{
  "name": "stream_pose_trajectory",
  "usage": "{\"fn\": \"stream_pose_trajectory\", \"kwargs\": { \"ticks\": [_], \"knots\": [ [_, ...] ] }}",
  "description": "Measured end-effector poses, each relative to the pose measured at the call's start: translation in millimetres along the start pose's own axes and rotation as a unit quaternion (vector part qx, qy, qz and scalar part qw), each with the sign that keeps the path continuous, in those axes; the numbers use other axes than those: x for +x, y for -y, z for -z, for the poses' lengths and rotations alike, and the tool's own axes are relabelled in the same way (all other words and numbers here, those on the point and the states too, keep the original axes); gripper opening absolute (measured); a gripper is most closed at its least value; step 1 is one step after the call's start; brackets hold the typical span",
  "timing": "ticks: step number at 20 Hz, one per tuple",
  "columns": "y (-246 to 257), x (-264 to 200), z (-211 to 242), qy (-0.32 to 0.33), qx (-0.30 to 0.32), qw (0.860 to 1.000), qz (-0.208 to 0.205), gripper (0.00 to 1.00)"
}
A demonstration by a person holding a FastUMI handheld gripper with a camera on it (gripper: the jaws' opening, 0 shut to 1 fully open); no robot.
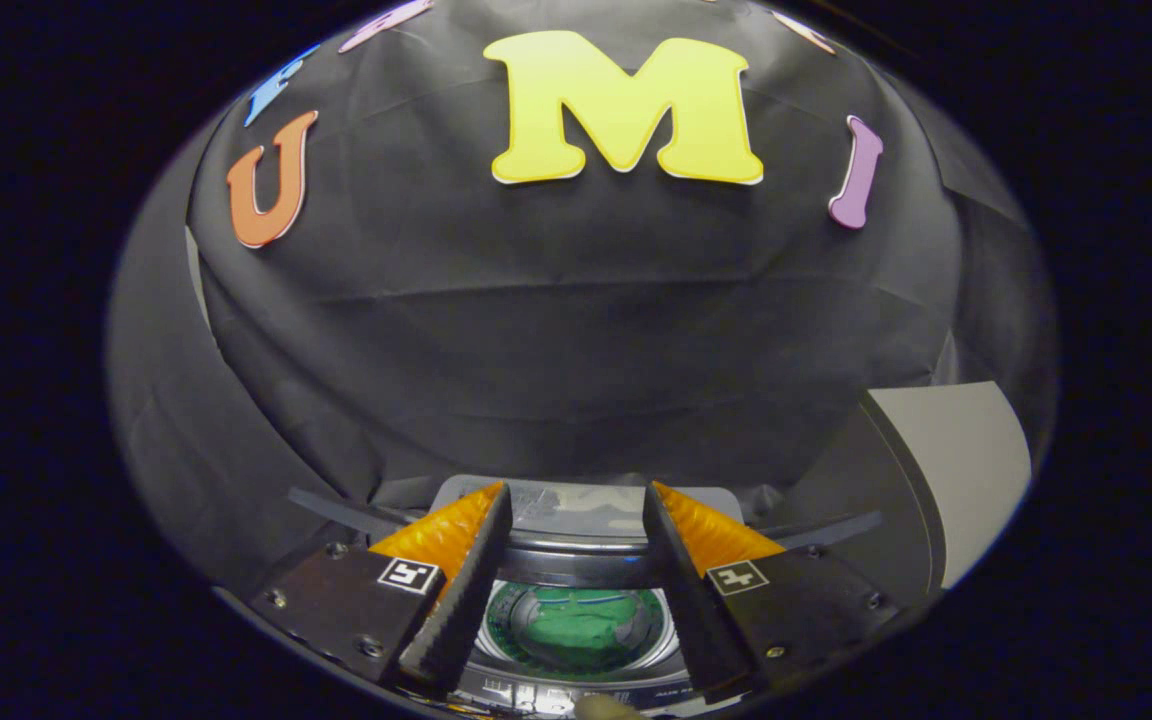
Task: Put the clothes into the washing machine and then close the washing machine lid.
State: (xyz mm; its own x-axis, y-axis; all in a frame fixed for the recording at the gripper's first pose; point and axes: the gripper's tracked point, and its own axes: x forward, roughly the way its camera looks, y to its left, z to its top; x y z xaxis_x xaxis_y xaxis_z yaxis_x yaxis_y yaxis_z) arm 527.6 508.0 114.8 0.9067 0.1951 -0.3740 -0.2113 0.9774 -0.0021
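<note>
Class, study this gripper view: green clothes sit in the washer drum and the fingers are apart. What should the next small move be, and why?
Probably reach forward for the raised lid to swing it shut. The green clothes already lie inside the drum, seen between the fingers, and the gripper is open and holds nothing, so only closing seems left.

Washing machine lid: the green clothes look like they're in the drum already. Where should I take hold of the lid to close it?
The lid stands raised behind the drum opening, beyond the open gripper, with the green clothes inside. Probably best to catch its top free edge from above and behind, then swing it forward and down; the hinge seems to be at the back.
</note>
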Motion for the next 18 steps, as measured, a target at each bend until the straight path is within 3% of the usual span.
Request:
{"fn": "stream_pose_trajectory", "kwargs": {
  "ticks": [12, 18],
  "knots": [
    [3.0, -27.5, 75.6, -0.054, -0.011, 0.998, -0.002, 0.84],
    [5.6, -47.8, 80.8, -0.051, -0.014, 0.999, -0.002, 0.84]
  ]
}}
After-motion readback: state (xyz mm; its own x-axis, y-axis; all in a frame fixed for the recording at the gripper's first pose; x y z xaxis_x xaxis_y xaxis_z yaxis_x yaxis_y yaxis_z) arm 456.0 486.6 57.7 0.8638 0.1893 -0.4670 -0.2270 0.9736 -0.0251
